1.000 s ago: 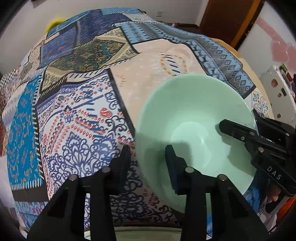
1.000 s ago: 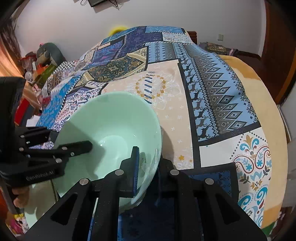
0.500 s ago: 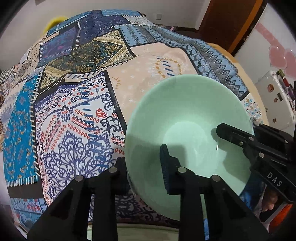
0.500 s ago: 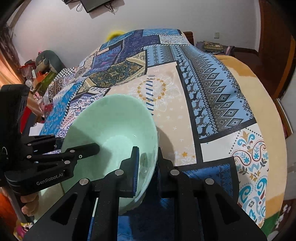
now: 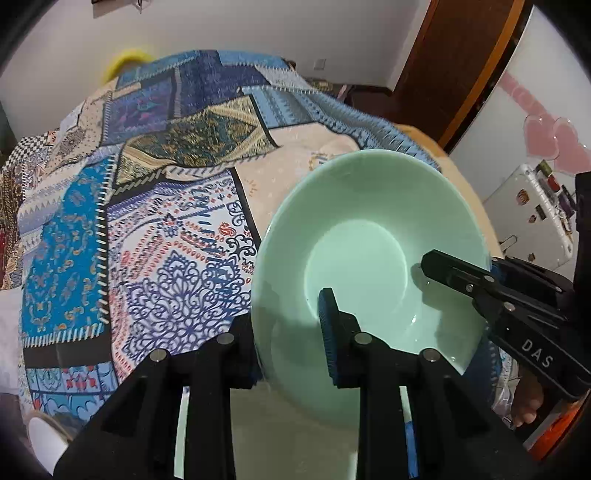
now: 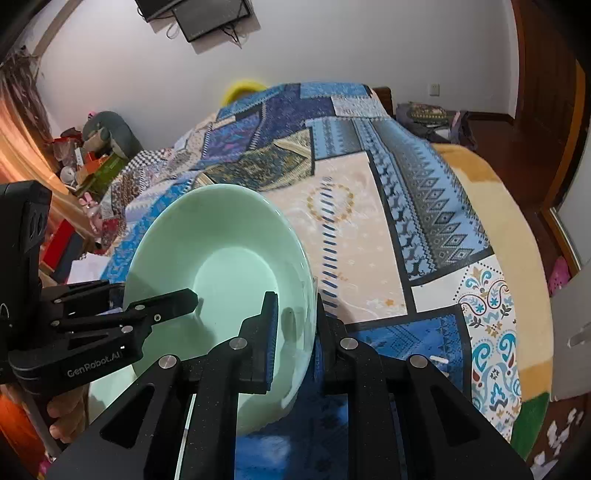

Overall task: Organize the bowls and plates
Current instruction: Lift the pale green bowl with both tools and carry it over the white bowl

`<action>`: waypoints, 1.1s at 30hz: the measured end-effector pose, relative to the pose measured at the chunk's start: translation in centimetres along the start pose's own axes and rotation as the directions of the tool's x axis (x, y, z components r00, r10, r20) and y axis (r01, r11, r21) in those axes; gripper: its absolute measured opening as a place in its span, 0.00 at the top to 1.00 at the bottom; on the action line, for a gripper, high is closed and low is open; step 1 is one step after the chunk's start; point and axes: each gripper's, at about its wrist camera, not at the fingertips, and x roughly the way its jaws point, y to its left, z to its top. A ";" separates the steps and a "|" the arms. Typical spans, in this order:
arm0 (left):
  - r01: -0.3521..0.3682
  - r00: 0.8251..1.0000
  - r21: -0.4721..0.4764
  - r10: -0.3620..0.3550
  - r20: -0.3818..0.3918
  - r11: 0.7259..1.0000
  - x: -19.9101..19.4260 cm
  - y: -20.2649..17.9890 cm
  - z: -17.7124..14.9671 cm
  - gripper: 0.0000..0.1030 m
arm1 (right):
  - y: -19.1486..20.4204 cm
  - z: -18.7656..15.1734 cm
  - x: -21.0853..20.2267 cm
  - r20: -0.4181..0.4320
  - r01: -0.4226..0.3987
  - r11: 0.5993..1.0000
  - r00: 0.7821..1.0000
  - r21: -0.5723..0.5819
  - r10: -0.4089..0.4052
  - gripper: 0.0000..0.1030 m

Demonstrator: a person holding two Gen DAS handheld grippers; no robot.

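Two sets of jaws, both mine, clamp one mint-green bowl (image 5: 369,258) across its rim from opposite sides, centre-right in the left view. Left gripper (image 5: 291,325) hides its outer finger behind the wall; right gripper (image 6: 295,325) does likewise. Pale, glossy, tilted, the bowl hangs over the patterned bed cover (image 6: 406,221). Lettering reads "DAS" and "GenRobot.AI".

Home bedroom, quilted bed (image 6: 369,206), wall-mounted TV (image 6: 199,14)

A mint-green bowl (image 5: 369,266) is clamped at its near rim by the left gripper (image 5: 288,321). Its opposite rim is gripped by the right gripper (image 5: 458,269), above a patterned bedspread (image 5: 147,229).
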 end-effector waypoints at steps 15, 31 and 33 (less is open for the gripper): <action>0.018 0.994 -0.069 -0.011 0.108 0.997 -7.4 3.0 -3.1 0.85 | 4.9 0.1 -2.6 0.055 -0.033 0.998 0.998 -0.059 0.036 0.86; -0.015 0.981 -0.176 0.048 0.186 0.984 -14.0 9.4 -8.7 0.89 | 12.7 -1.5 -2.0 0.030 -0.128 0.983 0.991 -0.134 0.133 0.86; -0.023 0.980 -0.191 0.060 0.190 0.981 -14.8 10.4 -9.6 0.89 | 13.8 -1.8 -1.7 0.021 -0.143 0.979 0.989 -0.145 0.147 0.86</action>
